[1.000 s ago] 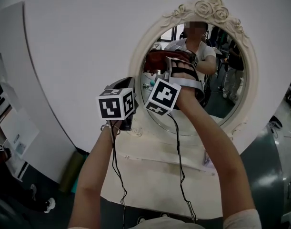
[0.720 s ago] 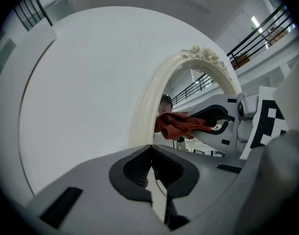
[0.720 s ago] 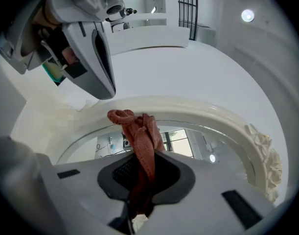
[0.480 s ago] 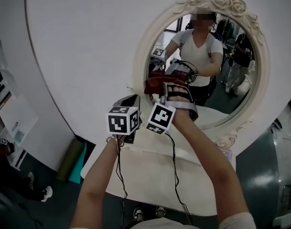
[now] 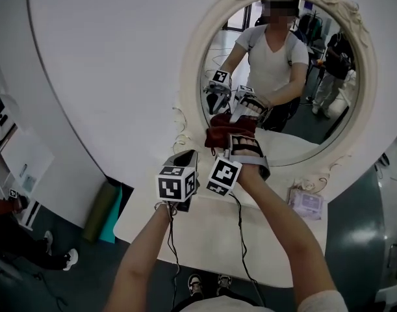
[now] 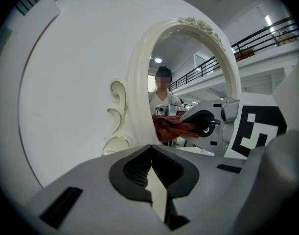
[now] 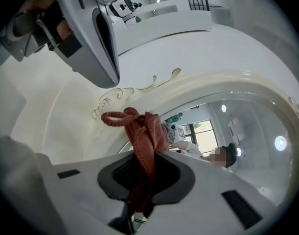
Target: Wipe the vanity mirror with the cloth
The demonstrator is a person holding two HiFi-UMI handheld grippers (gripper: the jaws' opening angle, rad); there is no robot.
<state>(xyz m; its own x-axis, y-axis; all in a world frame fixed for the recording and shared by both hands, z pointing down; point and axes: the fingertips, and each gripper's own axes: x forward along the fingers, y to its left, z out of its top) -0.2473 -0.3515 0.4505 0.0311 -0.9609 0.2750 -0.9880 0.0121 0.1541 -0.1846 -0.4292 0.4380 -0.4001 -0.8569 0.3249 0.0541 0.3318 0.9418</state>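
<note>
The oval vanity mirror (image 5: 302,119) has a cream carved frame (image 5: 190,77) and stands on a white table. My right gripper (image 5: 232,137) is shut on a dark red cloth (image 5: 223,135), which lies against the lower left of the glass. In the right gripper view the cloth (image 7: 142,138) bunches out from between the jaws, close to the frame (image 7: 213,89). My left gripper (image 5: 187,159) is shut and holds nothing; it hovers just left of the right one, beside the frame's lower left scroll (image 6: 117,116). From the left gripper view I see the cloth (image 6: 172,128) too.
A white tabletop (image 5: 204,229) lies under both arms. A small purple packet (image 5: 306,203) rests on it at the right. A green roll (image 5: 101,210) stands on the floor at the left. Cables hang from both grippers. The mirror reflects a person and the grippers.
My right gripper has dragged the cloth down the glass, from the left middle to the lower left. My left gripper stays beside it, below the frame's edge.
</note>
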